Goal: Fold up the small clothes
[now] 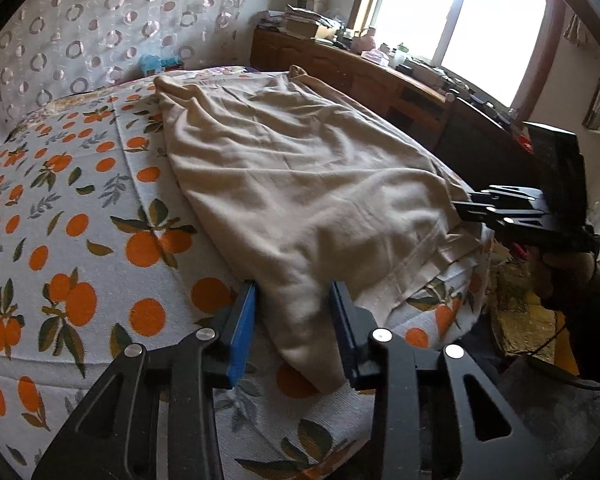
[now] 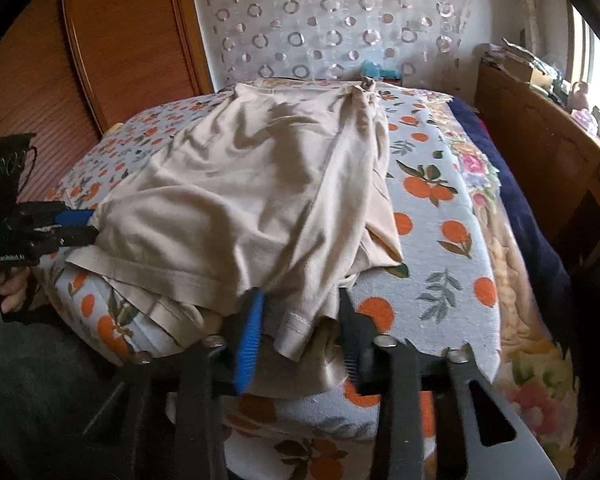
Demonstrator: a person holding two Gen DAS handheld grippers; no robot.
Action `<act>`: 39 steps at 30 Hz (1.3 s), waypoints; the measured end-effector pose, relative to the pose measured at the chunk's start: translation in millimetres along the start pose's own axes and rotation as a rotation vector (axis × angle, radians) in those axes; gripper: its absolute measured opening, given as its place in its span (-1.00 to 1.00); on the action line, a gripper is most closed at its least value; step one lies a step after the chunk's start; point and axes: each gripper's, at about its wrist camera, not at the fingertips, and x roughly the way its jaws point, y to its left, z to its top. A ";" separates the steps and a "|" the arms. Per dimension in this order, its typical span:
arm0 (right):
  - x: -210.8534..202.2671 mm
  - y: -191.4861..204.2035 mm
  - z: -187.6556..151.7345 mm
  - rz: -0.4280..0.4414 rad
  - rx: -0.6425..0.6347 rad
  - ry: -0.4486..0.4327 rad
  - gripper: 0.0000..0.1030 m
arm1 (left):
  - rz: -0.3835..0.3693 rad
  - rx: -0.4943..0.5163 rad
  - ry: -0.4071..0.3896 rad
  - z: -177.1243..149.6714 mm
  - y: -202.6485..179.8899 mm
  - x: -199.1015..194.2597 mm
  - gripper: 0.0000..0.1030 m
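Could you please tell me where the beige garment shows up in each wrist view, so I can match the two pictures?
Left wrist view: the beige garment runs from centre to upper middle, its near corner between the left gripper fingers.
Right wrist view: the beige garment fills the centre, hem towards the bottom.
Shared landmark: the circle-patterned curtain.

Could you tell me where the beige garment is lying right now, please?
The beige garment lies spread on the orange-print bed cover, its near corners between each gripper's fingers, left gripper and right gripper.
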 end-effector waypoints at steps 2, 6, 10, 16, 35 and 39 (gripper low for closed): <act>1.5 -0.7 0.2 0.019 0.013 -0.005 -0.63 | -0.005 0.003 0.005 -0.2 -1.1 0.1 -0.36; 1.7 -1.8 -1.4 0.049 0.032 -0.032 -0.84 | -0.028 -0.012 0.015 0.8 2.0 -0.7 -0.87; -14.2 -7.6 2.6 0.084 0.070 -0.116 -0.87 | -0.048 -0.032 -0.058 11.9 4.7 -19.4 -0.89; -44.7 -13.7 26.4 0.102 0.083 -0.260 -0.88 | -0.042 -0.048 -0.206 49.0 11.4 -53.3 -0.90; 47.3 -37.3 188.9 0.044 -0.017 -0.295 -0.87 | 0.078 -0.120 -0.244 198.4 96.7 12.9 -0.90; 75.3 -50.1 209.6 0.064 0.001 -0.262 -0.87 | 0.104 -0.137 -0.207 214.3 113.0 36.1 -0.90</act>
